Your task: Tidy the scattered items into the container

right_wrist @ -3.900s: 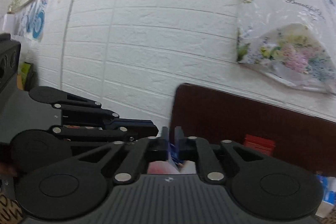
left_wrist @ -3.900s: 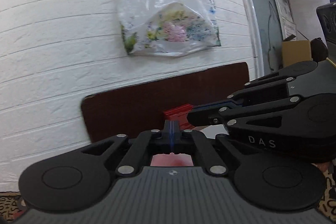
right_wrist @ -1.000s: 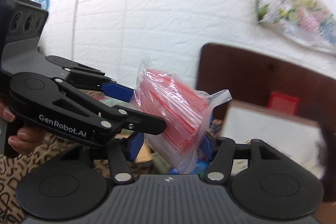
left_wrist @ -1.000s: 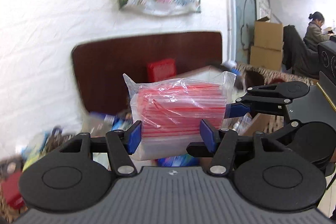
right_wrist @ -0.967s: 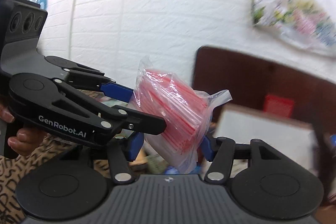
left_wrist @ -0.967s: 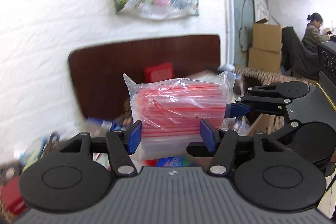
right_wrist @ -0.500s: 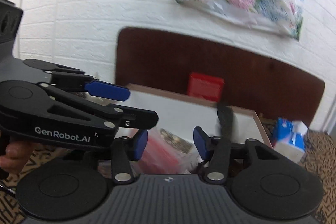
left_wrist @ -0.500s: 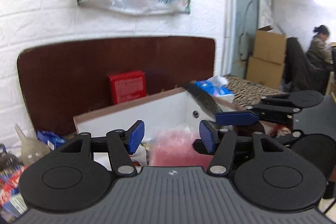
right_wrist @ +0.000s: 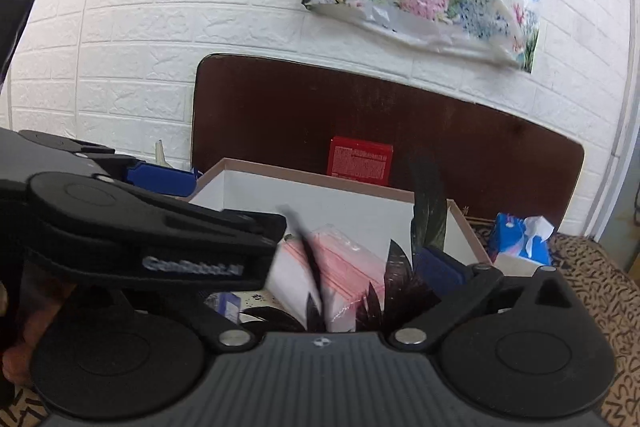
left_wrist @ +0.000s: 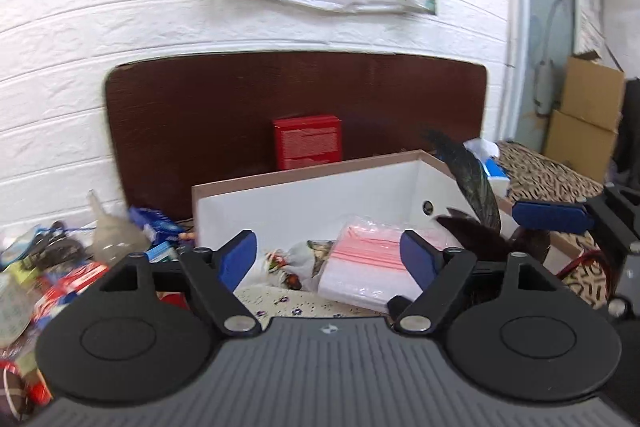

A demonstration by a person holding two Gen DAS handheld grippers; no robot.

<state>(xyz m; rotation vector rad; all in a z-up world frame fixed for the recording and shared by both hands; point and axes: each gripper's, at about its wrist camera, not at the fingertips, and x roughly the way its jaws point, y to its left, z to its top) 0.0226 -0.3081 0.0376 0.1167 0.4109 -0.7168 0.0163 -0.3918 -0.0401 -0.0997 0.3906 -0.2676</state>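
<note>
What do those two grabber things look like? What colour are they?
Both are black plastic. The left gripper has two round discs on a ribbed grey body, silver screws, jointed black bars and blue pads on its fingertips. The right gripper looks the same. Pale lettering runs along the left one's side, too blurred to read.

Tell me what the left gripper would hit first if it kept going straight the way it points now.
Most likely the pack of red-striped zip bags lying in the white box, just ahead of the left gripper, whose jaws are opening with nothing pinched. Depth is uncertain; the box's far wall lies behind it.
</note>
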